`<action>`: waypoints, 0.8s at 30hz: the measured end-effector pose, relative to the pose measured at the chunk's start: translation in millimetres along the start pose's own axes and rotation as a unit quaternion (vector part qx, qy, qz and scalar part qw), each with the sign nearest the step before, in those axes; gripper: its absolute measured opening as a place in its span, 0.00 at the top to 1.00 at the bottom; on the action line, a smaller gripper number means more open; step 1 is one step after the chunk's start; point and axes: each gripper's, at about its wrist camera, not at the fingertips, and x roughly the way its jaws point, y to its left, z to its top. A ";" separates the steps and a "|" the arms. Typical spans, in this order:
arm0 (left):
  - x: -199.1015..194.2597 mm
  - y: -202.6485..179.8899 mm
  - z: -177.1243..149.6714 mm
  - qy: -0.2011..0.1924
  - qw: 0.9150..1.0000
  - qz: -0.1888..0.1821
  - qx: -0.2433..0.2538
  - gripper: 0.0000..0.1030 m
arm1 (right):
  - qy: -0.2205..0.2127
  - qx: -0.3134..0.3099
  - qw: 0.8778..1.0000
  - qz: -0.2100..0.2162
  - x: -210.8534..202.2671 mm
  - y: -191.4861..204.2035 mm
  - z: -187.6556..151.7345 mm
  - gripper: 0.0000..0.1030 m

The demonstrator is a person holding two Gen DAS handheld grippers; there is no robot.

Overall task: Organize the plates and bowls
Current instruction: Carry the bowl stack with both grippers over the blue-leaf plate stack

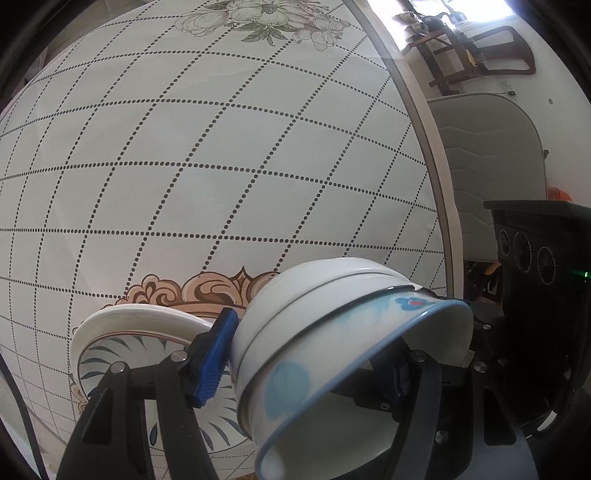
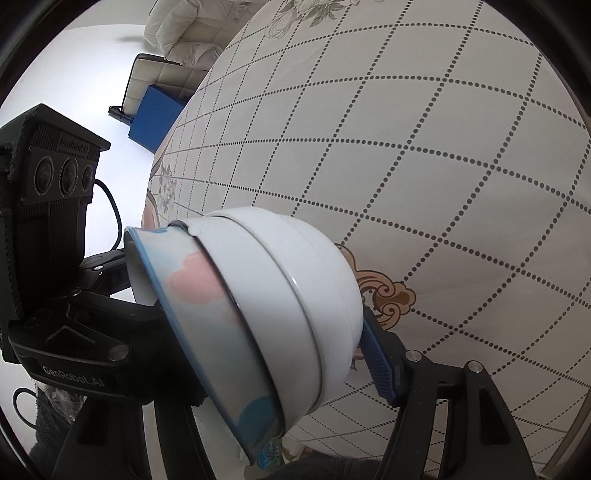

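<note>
Both grippers clamp one stack of nested bowls [image 1: 332,332], tipped on its side above the tablecloth [image 1: 221,166]. The left gripper [image 1: 306,362] pinches it between its blue pads [image 1: 214,362], and the right gripper [image 2: 266,350] holds the same stack from the opposite side. A patterned plate [image 1: 110,350] lies on the table just left of the stack, near the table's near edge.

Bright daylight, blown-out window [image 1: 476,14] far beyond left tongs; strong fisheye bending, black vignette at edges; focus sharp.
</note>
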 end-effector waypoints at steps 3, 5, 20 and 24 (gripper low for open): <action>-7.8 6.4 -8.2 -0.005 1.000 0.002 -0.005 0.36 | 0.004 -0.009 1.000 -0.001 5.8 15.9 -0.5 0.33; -15.6 13.3 -16.3 -0.010 1.000 0.006 -0.007 0.36 | 0.006 -0.017 1.000 -0.001 11.0 28.7 -3.3 0.33; -27.1 82.5 -71.9 -0.025 0.998 0.009 -0.059 0.36 | 0.056 -0.057 0.997 -0.003 71.9 83.9 -33.6 0.33; -18.9 99.3 -78.7 -0.020 0.997 0.005 -0.073 0.37 | 0.073 -0.060 0.996 -0.008 94.4 91.6 -38.9 0.33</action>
